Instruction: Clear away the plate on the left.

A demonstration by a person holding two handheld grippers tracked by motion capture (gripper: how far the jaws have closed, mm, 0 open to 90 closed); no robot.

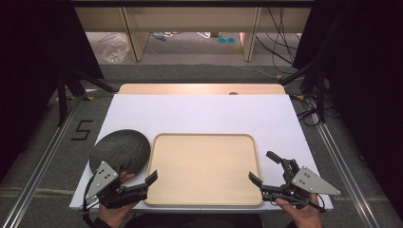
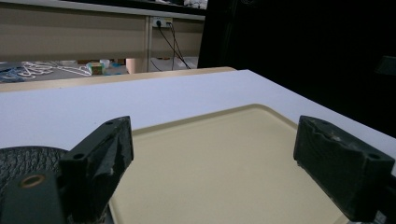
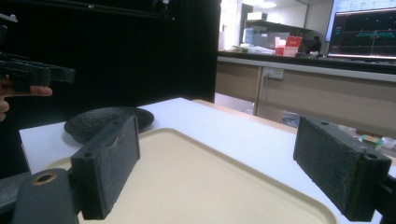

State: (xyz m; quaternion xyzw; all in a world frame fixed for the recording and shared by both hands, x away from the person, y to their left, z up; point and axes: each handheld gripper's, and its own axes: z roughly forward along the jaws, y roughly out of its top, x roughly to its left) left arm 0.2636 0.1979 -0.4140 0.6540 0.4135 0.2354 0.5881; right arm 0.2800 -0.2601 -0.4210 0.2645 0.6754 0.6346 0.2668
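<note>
One beige tray (image 1: 204, 168) lies empty on the white table (image 1: 199, 114), a dark textured plate (image 1: 120, 151) touching its left edge. Both claws, left (image 1: 142, 183) and right (image 1: 266, 171), flank the tray's near corners, spread wide, holding nothing, seemingly poised to begin.

Left gripper (image 1: 151, 178) hides the dark plate's (image 1: 119, 150) near rim.

- A lab or test room: the white table (image 1: 204, 114) stands inside a frame hung with black curtains (image 1: 33, 42).
- Loose cables (image 1: 280, 42) trail over the grey floor, which bears a taped "5" (image 1: 81, 130).
- A large monitor (image 3: 364, 35) showing graph lines hangs beyond a long counter (image 3: 299, 63) with wall sockets (image 2: 159, 22).
</note>
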